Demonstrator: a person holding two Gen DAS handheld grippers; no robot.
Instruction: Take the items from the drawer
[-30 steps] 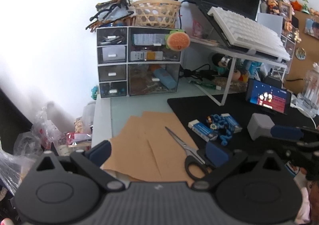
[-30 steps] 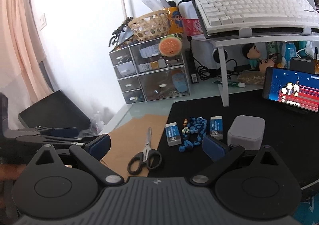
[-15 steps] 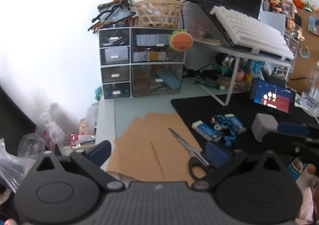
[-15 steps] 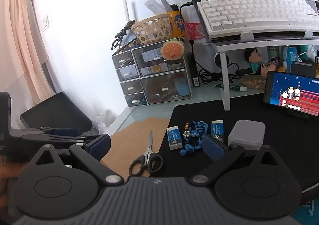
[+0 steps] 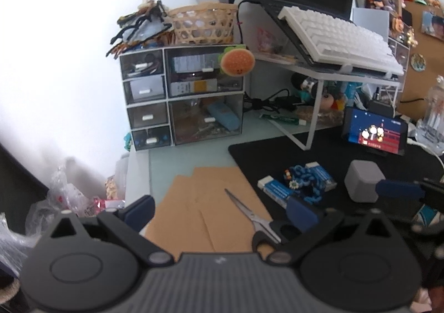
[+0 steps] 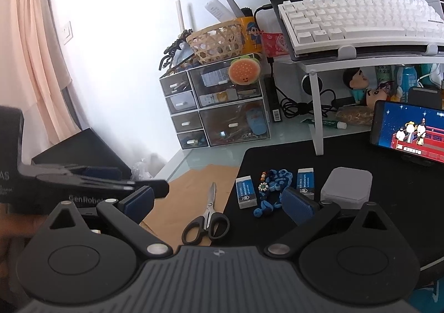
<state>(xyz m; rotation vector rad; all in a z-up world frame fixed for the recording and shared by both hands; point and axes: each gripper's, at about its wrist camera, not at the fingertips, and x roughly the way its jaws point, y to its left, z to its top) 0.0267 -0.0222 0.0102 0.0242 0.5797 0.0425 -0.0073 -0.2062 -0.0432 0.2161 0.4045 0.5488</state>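
Both tools, left tool and right tool, gape apart, holding nothing. The drawer unit, centre frame on the tabletop, looks fully closed; retrieval seems not begun.

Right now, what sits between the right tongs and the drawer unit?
In the right wrist view: scissors on brown paper, then bare glass desk up to the drawer unit. The right tongs are open and empty.
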